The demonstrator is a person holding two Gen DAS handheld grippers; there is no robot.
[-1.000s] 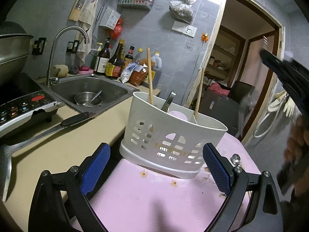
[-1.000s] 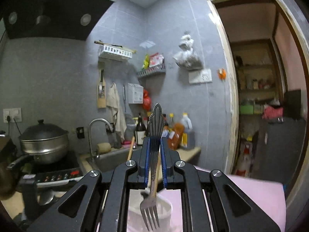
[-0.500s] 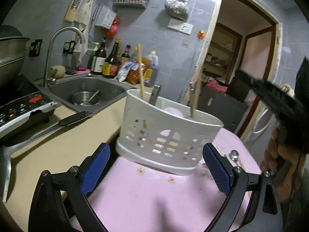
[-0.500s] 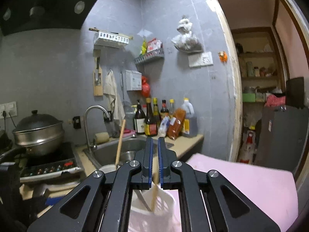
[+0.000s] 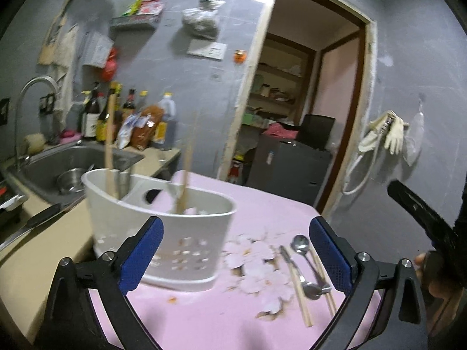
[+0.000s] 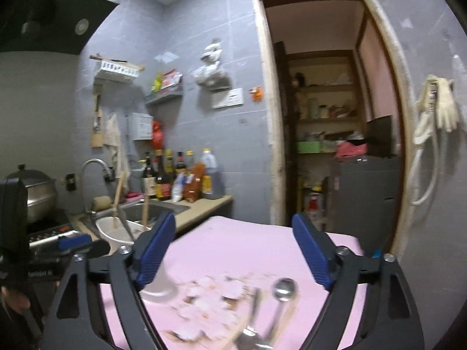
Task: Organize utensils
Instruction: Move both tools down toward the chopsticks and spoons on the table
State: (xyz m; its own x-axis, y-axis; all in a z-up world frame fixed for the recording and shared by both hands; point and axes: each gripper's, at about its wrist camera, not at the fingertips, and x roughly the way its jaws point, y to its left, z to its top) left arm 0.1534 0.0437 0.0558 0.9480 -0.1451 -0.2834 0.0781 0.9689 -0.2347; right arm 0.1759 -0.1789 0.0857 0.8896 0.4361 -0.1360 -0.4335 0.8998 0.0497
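Left wrist view, left to right: the sink [image 5: 73, 157] with a steel bowl [image 5: 70, 179] in it; bottles [image 5: 128, 119] along the wall behind; the white utensil basket [image 5: 163, 230] standing on the pink tablecloth [image 5: 221, 315], at the edge next to the counter [image 5: 38, 250]. A wooden chopstick [image 5: 109, 148] and a metal handle stand upright in the basket's left compartment; another chopstick [image 5: 186, 175] leans in the right compartment. The left gripper [image 5: 235, 258] is spread wide, with nothing between its blue pads [image 5: 140, 250]; its left finger overlaps the basket's front wall in the view, contact not discernible. Between the pads, to the right of the basket, a spoon [image 5: 303, 255], a second metal utensil and a pair of chopsticks [image 5: 297, 283] lie loose on the cloth, crossing one another.

Right wrist view, left to right: a pot [image 6: 32, 192] on the stove, the tap [image 6: 93, 175], the basket [image 6: 116, 230] partly hidden behind the left finger. The right gripper [image 6: 233, 246] is also spread wide and carries nothing; it hangs above the cloth, apart from the spoon [image 6: 281, 294] and the blurred utensils beside it.
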